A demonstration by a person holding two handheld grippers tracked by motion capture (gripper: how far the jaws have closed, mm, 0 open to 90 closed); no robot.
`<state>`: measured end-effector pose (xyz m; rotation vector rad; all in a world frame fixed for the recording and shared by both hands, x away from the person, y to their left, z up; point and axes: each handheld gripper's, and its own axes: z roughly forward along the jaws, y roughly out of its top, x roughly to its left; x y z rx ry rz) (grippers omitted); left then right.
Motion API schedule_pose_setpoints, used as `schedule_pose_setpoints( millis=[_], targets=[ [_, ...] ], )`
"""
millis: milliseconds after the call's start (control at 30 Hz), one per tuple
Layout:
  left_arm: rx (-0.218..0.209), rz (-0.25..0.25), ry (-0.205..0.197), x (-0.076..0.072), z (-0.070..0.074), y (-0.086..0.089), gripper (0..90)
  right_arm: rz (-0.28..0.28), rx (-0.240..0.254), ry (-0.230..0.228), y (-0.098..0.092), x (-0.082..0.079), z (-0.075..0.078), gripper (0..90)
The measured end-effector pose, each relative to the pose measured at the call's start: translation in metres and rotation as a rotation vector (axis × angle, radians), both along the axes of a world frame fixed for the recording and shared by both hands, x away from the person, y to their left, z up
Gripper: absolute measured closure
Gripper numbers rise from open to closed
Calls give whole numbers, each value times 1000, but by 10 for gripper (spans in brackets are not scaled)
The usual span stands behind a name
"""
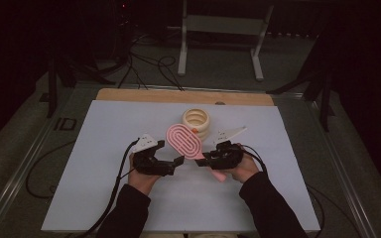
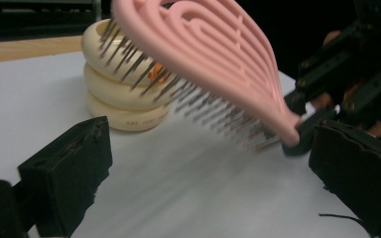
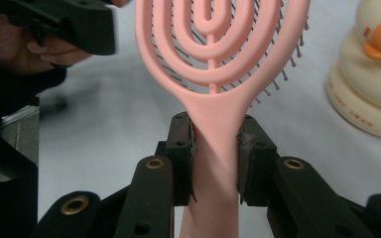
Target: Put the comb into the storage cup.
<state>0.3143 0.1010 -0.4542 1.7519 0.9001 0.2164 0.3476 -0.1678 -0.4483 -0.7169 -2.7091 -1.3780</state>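
Pink plastic hairbrush with an oval looped head [image 1: 184,140] sits at centre frame in the high view, held off the white table sheet [image 1: 94,163], head tilted toward upper left, handle running lower right into the right gripper [image 1: 209,159]. Just behind its head, touching or nearly so, cannot tell which, stands a cream stack of ringed plastic with an orange duck-like bit [image 1: 197,123]; in the left gripper view that stack [image 2: 121,87] is at upper left, partly covered by the brush's dark bristles [image 2: 198,101]. Brush face shows concentric open loops around a centre spine [image 3: 213,44], bristles poking out beneath, narrow smooth neck. Right gripper [image 3: 214,158] pinches the handle at the neck, both pads pressed flat against its sides. Left gripper [image 1: 177,162] at centre left, just beside the brush's lower edge, jaws spread wide with nothing between them; its pads [image 2: 69,168] frame bare sheet. Wooden table edge [image 1: 178,95] at top, dark floor with cables beyond.
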Motion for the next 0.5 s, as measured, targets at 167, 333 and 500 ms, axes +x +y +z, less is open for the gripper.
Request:
schedule_pose_setpoints(
  millis=[167,333,500],
  targets=[
    [-35,14,30,4,1,-6,135,5,20,-12,6,-1,1,723],
    [-64,12,36,5,4,-8,250,13,29,-20,10,-3,2,726],
    [-94,26,44,6,6,-5,377,18,37,-24,11,-3,2,730]
  ],
)
